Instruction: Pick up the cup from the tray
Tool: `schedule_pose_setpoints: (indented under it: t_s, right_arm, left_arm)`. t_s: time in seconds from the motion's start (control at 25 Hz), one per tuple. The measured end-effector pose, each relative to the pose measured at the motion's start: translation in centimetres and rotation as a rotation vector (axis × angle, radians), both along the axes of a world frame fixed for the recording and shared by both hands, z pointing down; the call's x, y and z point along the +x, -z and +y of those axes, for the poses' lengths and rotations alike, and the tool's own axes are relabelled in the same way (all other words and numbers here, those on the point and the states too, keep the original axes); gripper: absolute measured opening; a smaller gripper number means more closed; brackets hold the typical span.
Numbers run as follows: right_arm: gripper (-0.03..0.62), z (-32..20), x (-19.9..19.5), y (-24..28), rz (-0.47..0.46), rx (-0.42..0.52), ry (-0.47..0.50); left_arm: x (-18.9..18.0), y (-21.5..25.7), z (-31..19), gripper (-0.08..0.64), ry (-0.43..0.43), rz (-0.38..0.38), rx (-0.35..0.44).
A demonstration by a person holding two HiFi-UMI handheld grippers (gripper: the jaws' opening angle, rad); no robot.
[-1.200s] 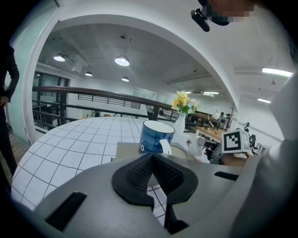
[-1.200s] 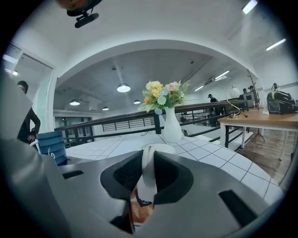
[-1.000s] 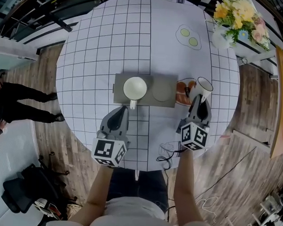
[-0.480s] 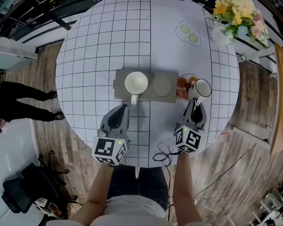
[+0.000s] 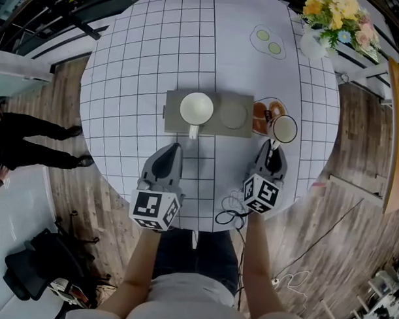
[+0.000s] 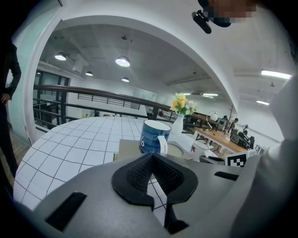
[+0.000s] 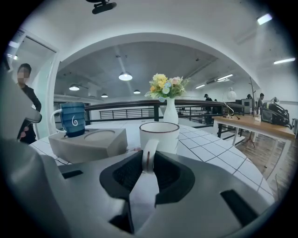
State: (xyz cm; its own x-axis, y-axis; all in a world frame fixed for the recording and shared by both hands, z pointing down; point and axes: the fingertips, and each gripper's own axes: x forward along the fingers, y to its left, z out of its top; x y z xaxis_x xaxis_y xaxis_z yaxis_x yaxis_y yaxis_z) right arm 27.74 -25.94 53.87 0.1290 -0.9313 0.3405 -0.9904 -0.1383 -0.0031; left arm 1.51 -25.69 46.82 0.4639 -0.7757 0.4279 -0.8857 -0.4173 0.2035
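Note:
A grey tray [image 5: 174, 122] lies mid-table with a blue cup [image 5: 196, 108] in its left recess; the right recess [image 5: 234, 115] is bare. My left gripper [image 5: 171, 153] is shut and empty, just short of the blue cup's handle; the left gripper view shows that cup [image 6: 153, 137] straight ahead. My right gripper [image 5: 273, 148] is shut on the handle of a white cup [image 5: 284, 129] with a dark rim, to the right of the tray. In the right gripper view the handle [image 7: 148, 160] sits pinched between the pads. Whether the white cup rests on the table I cannot tell.
An orange mat [image 5: 261, 116] lies between the tray and the white cup. A vase of flowers [image 5: 325, 26] stands at the far right edge. A cable [image 5: 231, 212] coils at the table's near edge. A person [image 5: 30, 140] stands left of the table.
My right gripper has carried the white cup away from the tray's level toward the near side of the table and lower. The left gripper has stayed where it was.

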Motion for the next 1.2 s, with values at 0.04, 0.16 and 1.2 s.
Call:
schedule_pose_setpoints:
  t_s: [0.04, 0.16, 1.2]
  right_arm:
    - [0.062, 0.1, 0.1, -0.1, 0.0, -0.005, -0.02]
    - [0.129, 0.6, 0.7, -0.3, -0.033, -0.016, -0.091]
    - [0.145, 8.0, -6.9, 12.2, -0.161, 0.196, -0.011]
  left_arm:
    - [-0.1, 0.0, 0.1, 0.005, 0.001, 0.001, 0.0]
    - [-0.3, 0.1, 0.2, 0.005, 0.005, 0.007, 0.0]
    - [1.2, 6.3, 0.1, 0.114, -0.056, 0.007, 0.173]
